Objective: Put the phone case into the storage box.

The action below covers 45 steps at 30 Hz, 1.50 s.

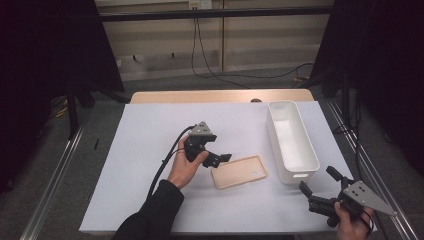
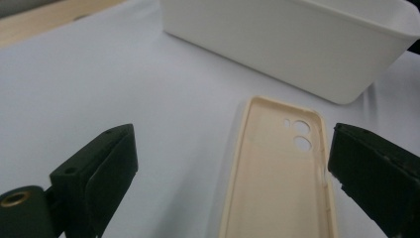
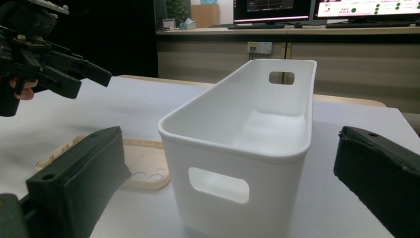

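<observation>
Two grippers hang over the white sheet, both with jaws spread and holding nothing. The left gripper hovers just beside the near end of the phone case, which lies flat, hollow side up, beside the bin. The right gripper faces the bin's near end.

in my left gripper view the bottom edge is cutting off the case, and the top and right edges are clipping the bin. in my right gripper view a jaw is hiding part of the case.
</observation>
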Each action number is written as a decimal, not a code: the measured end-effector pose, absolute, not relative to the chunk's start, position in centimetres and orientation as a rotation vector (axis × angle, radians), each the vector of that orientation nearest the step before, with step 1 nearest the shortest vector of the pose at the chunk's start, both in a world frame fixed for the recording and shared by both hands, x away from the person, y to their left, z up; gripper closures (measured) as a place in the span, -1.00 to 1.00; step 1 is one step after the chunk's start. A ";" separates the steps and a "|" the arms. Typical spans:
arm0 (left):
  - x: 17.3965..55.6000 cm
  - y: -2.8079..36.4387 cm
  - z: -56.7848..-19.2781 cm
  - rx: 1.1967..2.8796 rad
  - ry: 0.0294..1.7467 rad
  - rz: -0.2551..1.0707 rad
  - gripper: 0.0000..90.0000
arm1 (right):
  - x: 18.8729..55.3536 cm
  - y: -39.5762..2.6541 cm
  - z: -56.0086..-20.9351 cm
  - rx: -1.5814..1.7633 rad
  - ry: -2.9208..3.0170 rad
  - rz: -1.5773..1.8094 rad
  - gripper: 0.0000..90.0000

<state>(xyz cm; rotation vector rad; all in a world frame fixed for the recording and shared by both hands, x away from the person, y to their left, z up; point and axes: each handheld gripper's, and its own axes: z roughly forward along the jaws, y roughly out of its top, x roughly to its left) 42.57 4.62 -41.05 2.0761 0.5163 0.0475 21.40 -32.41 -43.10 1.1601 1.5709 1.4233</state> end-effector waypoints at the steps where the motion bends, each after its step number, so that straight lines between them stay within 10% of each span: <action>1: 42.7 4.5 -41.1 2.087 0.509 0.036 -0.89 | 21.4 -32.4 -43.1 1.160 1.572 1.423 -1.00; 30: 43.3 0.6 -42.1 2.480 0.399 -0.028 -0.75 | 21.4 -32.4 -43.1 1.161 1.580 1.420 -1.00; 45: 42.8 -0.1 -43.2 2.609 0.299 -0.082 -0.13 | 21.4 -32.4 -43.2 1.158 1.586 1.416 -1.00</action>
